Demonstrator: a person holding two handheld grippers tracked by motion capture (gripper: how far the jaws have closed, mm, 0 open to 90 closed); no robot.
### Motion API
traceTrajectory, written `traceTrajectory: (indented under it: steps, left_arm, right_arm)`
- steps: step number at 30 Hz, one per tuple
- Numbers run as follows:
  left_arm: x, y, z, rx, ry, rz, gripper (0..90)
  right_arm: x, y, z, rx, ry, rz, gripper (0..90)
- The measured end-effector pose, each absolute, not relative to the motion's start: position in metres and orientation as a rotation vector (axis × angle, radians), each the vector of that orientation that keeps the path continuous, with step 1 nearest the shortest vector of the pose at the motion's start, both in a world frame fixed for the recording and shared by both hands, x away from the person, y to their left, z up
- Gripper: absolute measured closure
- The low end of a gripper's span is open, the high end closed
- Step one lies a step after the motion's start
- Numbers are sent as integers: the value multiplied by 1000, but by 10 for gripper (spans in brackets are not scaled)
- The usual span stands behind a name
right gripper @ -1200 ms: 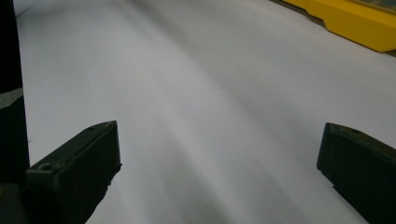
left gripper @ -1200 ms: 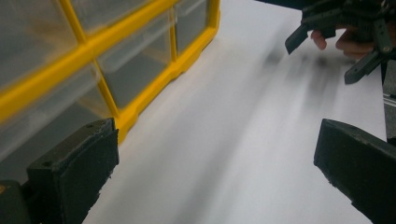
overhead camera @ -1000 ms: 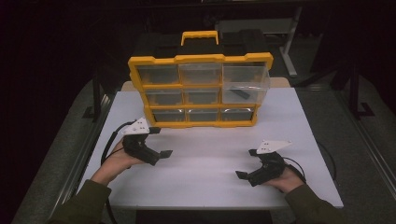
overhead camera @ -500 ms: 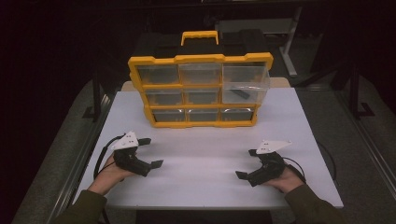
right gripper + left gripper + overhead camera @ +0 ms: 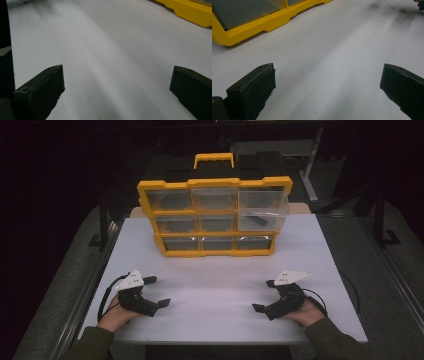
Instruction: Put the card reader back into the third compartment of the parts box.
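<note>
A person's two hands rested at the near edge of a white bench (image 5: 220,280), each holding a hand-held gripper. The left gripper (image 5: 156,292) lay low on the bench surface with its fingers (image 5: 252,92) spread wide and released, nothing between them. The right gripper (image 5: 265,296) sat the same way, its fingers (image 5: 41,88) parted and empty. Both pointed inward, toward each other and the bare middle of the bench, which read as a resting pose, hands parked clear of the work.

Well ahead of both sets of fingers stood a yellow organiser case (image 5: 215,217), upright on its long edge with its black-and-yellow handle on top, so that its clear drawers faced the person and could be reached from the front. The upper right drawer (image 5: 263,210) stood pulled out from the frame, with a small dark item (image 5: 257,220) lying inside it. In the left gripper view the case's yellow base (image 5: 262,22) lay beyond and to the left of the fingers; in the right gripper view a corner of it (image 5: 190,11) lay beyond and to the right.

Compared with a second before, the left gripper had drawn back from a spot nearer the case to the near edge, level with the right gripper, which had held its place. The case and drawer were unchanged.
</note>
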State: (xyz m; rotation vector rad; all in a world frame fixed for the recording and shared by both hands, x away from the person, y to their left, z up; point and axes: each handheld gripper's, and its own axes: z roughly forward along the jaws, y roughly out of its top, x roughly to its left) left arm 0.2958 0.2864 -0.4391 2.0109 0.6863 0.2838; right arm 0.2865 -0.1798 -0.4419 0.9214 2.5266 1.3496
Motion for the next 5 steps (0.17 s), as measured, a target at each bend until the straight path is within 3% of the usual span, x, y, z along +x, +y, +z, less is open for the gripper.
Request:
traceTrajectory:
  steps: [5]
  left_arm:
    - [296, 287, -440, 2019, 686, 280, 0]
  right_arm:
    - [287, -180, -442, 922, 2527, 1348, 0]
